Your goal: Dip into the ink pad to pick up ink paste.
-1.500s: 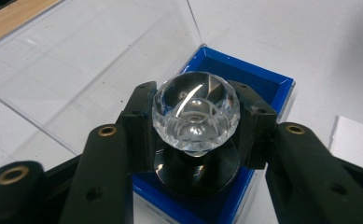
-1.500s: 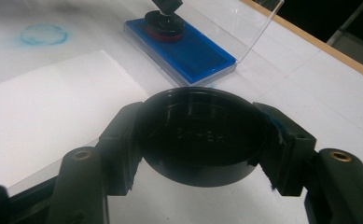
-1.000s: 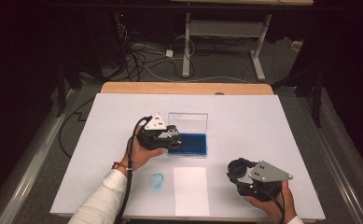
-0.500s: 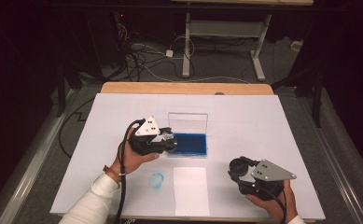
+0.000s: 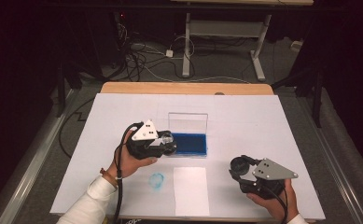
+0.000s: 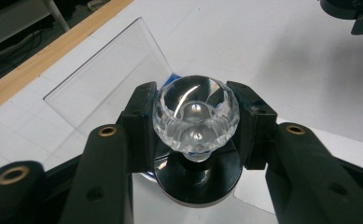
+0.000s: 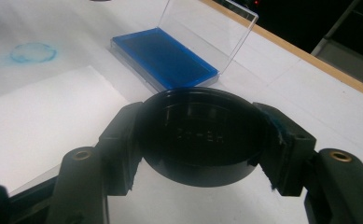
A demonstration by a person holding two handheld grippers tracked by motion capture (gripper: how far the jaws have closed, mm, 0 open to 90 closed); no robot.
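My left gripper [image 5: 168,141] is shut on a stamp [image 6: 195,114] with a clear faceted knob and a round black base. It holds the stamp [image 5: 166,138] at the left end of the open blue ink pad [image 5: 187,143]. The pad's clear lid [image 6: 109,88] stands upright behind it. Whether the stamp's base touches anything I cannot tell. Near the front right of the table, my right gripper [image 5: 240,166] is shut on a round black cap [image 7: 200,137], held level and well away from the ink pad [image 7: 165,56].
A white sheet of paper [image 5: 191,190] lies in front of the pad, near the table's front edge. A round blue stamp mark [image 5: 156,180] sits on the white table cover [image 5: 244,116] to the left of the sheet. Floor cables and table legs lie beyond the far edge.
The left hand has drawn back a little to the left from the ink pad, with the stamp still in its jaws. The right hand has stayed in place.
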